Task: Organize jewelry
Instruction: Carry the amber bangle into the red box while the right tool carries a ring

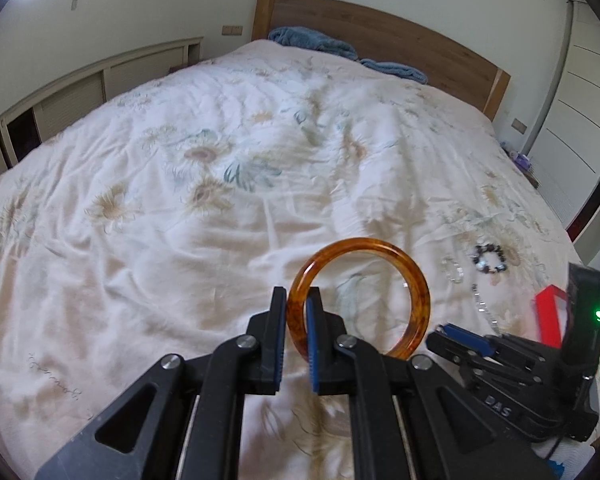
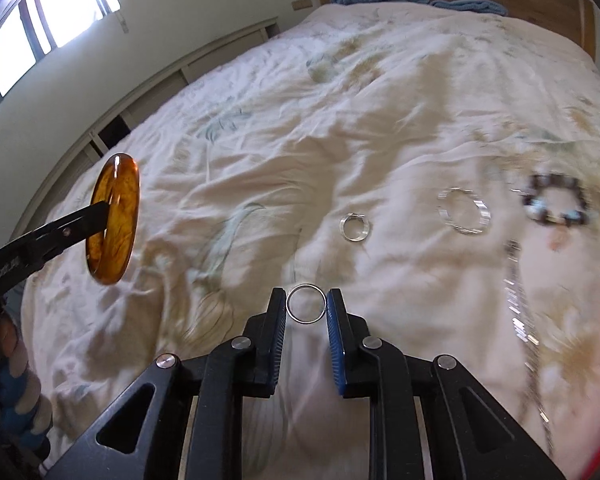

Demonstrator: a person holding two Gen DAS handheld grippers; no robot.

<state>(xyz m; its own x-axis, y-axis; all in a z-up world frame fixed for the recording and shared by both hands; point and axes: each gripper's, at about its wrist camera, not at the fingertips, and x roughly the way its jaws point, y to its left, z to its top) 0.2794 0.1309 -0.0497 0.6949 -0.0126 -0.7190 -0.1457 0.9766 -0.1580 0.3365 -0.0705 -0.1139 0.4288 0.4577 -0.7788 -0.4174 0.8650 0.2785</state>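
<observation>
- Left gripper [image 1: 296,300]: clenched on the amber bangle [image 1: 358,298]; one finger sits outside the band, the other inside the ring opening, and the band is pinched between the pads.
- The amber bangle is held clear of the bedspread [image 1: 180,160], standing on edge. In the left wrist view its opening faces the camera; in the right wrist view it is seen nearly edge-on, as a tall narrow oval with the long axis close to vertical and slightly tilted.
- Right gripper [image 2: 306,304]: jaws are narrowed around a thin silver ring [image 2: 306,304], which is bracketed on both sides by the pads. Pad contact looks made at both sides; whether the ring is lifted off the cloth cannot be told.
- The silver ring is seen with its opening toward the right wrist camera, at the fingertips.
- Beyond the right gripper, on the bedspread: a small clear ring [image 2: 355,227], then to its right a larger clear bangle [image 2: 464,211], then a dark beaded bracelet [image 2: 556,204]. All three are apart from each other.
- A silver chain [image 2: 518,304] is laid out to the right of the right gripper, long axis running roughly toward and away from the camera; it is blurred.
- A red box [image 1: 550,314] is seen at the right edge of the left wrist view, partly hidden behind the right gripper body.
- Blue towels [image 1: 312,42] are lying against the wooden headboard [image 1: 400,36] at the far end.
</observation>
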